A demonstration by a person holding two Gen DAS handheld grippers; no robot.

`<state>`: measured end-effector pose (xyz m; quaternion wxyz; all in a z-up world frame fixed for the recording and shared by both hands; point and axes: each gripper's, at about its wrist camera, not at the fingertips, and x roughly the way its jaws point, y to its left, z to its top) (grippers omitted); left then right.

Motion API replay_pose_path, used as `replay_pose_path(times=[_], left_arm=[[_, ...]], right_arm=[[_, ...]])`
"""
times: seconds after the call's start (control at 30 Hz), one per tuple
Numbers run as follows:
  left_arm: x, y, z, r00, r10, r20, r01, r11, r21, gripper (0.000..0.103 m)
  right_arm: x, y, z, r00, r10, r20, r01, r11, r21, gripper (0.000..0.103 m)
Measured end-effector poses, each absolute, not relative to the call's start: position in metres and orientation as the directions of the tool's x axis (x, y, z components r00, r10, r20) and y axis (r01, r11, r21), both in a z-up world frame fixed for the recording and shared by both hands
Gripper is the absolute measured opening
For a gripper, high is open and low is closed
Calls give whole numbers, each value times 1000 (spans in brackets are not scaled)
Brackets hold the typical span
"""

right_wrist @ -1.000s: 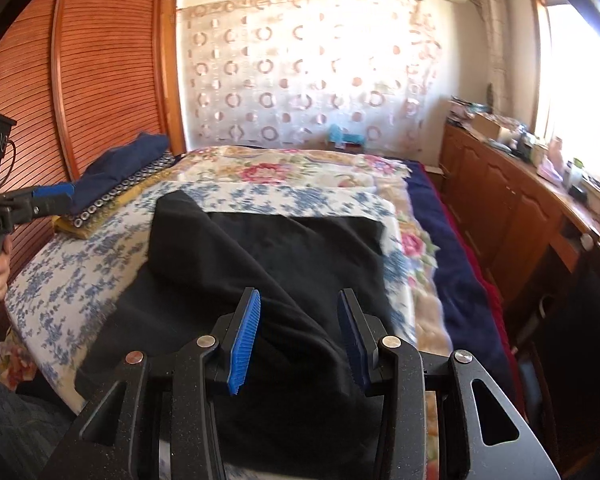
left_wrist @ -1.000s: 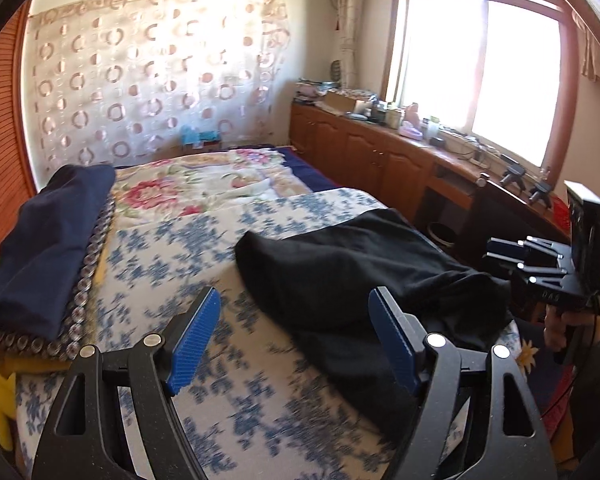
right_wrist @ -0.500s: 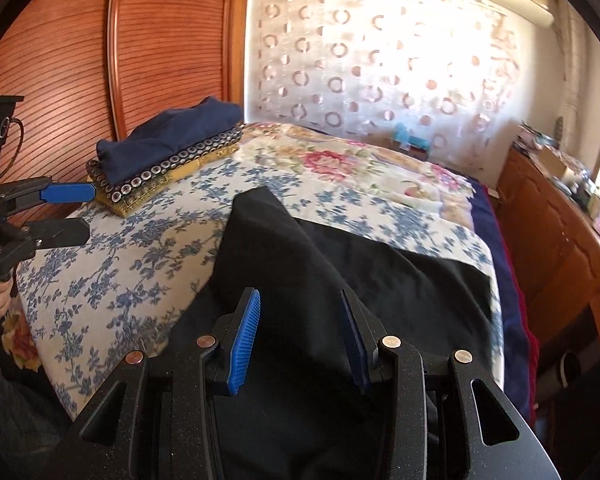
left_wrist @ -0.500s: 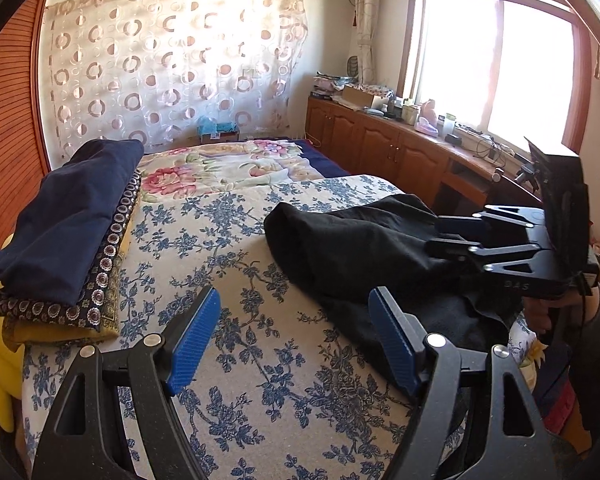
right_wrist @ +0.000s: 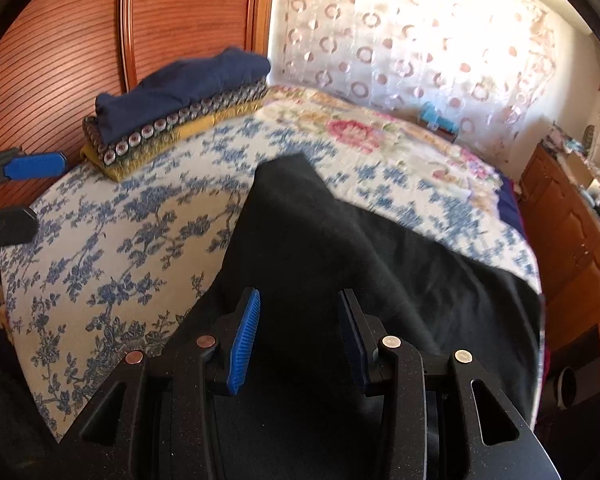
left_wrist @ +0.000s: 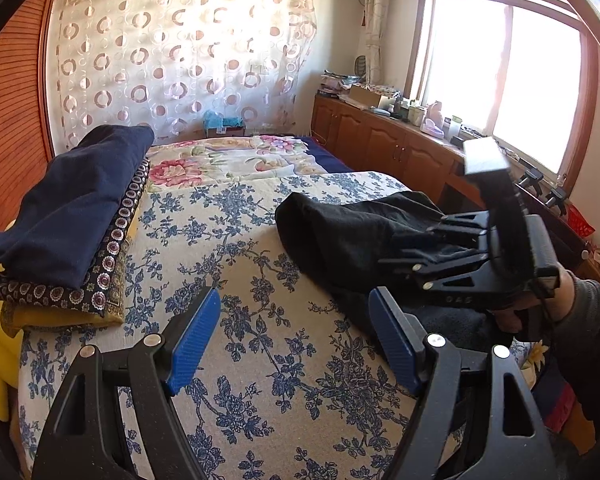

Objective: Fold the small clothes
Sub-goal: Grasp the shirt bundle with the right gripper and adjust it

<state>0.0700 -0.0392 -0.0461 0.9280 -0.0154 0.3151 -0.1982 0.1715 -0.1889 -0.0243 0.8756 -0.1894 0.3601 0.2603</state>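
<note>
Bed scene, two handheld grippers. Left gripper [left_wrist: 294, 340] hovers over the blue-floral bedspread [left_wrist: 260, 280], blue pads wide apart, nothing between them, only the bedspread below. Black garment [left_wrist: 352, 236] lies on the right half of the bed, bunched and partly lifted, one rounded fold end toward the bed's middle. Right gripper [left_wrist: 424, 248] in the left wrist view comes in from the right edge, its fingers buried in the black cloth; a hand [left_wrist: 540, 300] in a grey sleeve [left_wrist: 592, 320] grips its handle. In the right wrist view the right gripper [right_wrist: 300, 336] has its pads partly apart, with the black garment [right_wrist: 340, 248] filling the gap and spreading ahead of it in a raised ridge that ends in a corner near mid-bed; fabric sits between the pads, but whether they press on it or just straddle it I cannot tell. The garment's right edge runs down to the side of the bed. Left gripper [right_wrist: 10, 196] shows at the left edge of that view, well apart from the garment, one blue pad visible. Folded stack [left_wrist: 68, 224] at the far left side of the bed: navy piece on top, patterned piece with round motifs under it, yellow at the bottom. Same stack [right_wrist: 172, 112] sits against the wooden wardrobe [right_wrist: 100, 40]. Floral quilt [left_wrist: 228, 160] further up the bed, circle-print curtain [left_wrist: 172, 60] behind, wooden cabinets [left_wrist: 380, 140] under a bright window [left_wrist: 500, 80] on the right.
</note>
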Motion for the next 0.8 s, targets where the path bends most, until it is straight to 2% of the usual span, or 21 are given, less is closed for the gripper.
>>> replay_pose_path(times=[0.03,0.27,0.43,0.47,0.5,0.53,0.6,0.8], left_arm=[[70,-40,-47,722,-377,-580,357,921,-155,78],[71,-41,-52,712,-384,-588,358,919,-167,78],[70,-43,-54,707,-387,-592,363,917,-165,78],[70,-43,-54,707,-387,-592,363,917,-165,78],[70,-43,-54,707,-387,-592,363,917,-166,78],[70,-44,-54,707,-387,-591,363,917,-166,78],[70,-43,-55,708,-387,-591,360,917,-169,78],[69,-44,-57,702,-390,-595,361,916,-175,78]], right_arm=[[173,-189,-27,594,318,-739,-598,789,-142,42],[180,-181,-35,573,324,-753,-624,768,-145,61],[184,-168,-45,597,254,-761,-610,760,-225,61],[184,-168,-44,596,259,-760,-611,760,-220,50],[184,-168,-43,594,266,-759,-615,759,-215,22],[185,-171,-42,589,272,-761,-619,757,-209,10],[186,-177,-37,584,298,-755,-621,763,-180,5],[185,-215,3,653,360,-666,-559,822,-105,4]])
